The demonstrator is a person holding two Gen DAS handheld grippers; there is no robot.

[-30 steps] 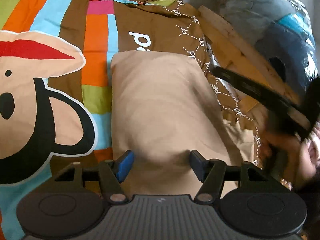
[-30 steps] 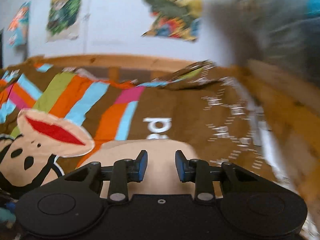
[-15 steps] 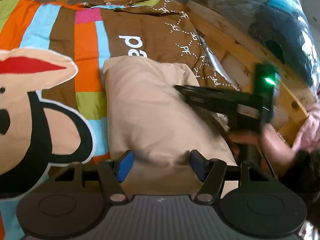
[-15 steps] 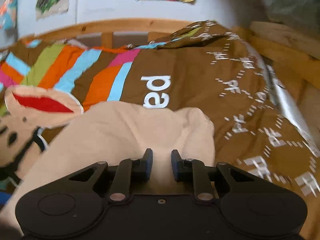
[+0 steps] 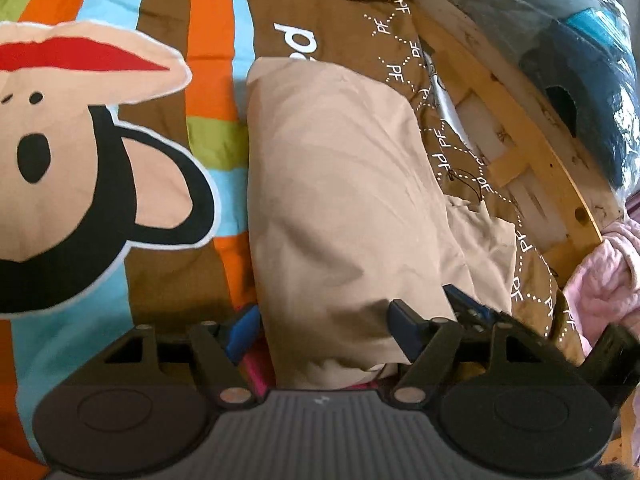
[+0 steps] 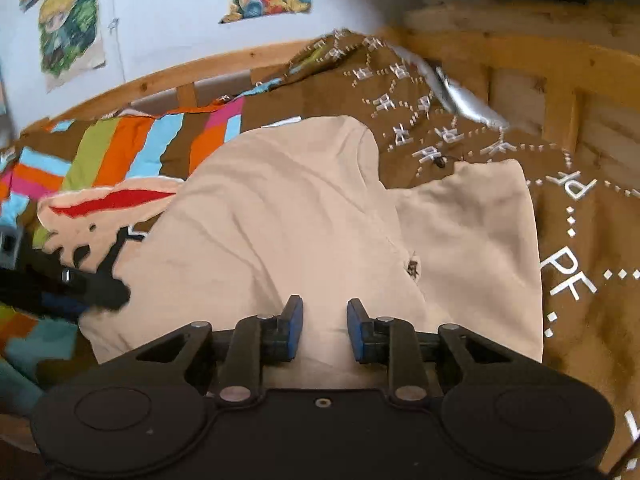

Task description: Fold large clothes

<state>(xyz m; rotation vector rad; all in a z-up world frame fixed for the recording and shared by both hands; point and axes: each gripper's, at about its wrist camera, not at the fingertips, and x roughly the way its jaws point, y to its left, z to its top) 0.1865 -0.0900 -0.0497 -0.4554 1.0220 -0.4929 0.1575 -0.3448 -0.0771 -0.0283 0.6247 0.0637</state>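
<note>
While the beige garment (image 5: 340, 200) lies folded lengthwise down the middle of the left wrist frame, the left tongs (image 5: 322, 334) sit at the bottom centre with their blue pads spread wide, the near end of the cloth lying between them — released, gripping nothing. The garment rests on a bedspread (image 5: 168, 32) striped in orange, blue, green and pink, with a big cartoon monkey face (image 5: 80, 152) at the left of the frame. On the brown part of the spread, white letters "PF" repeat along dotted lines toward the upper right, and larger white lettering is half hidden behind the far end of the garment. A wooden bed frame (image 5: 520, 128) runs along the right edge, with a pink fuzzy cloth (image 5: 600, 280) at lower right.

From the right wrist view, the right tongs (image 6: 322, 330) hover at bottom centre over the garment (image 6: 280, 220), pads parted and empty. "PF" reads clearly at the right of this frame. Colourful posters (image 6: 68, 20) hang on the wall at upper left.
</note>
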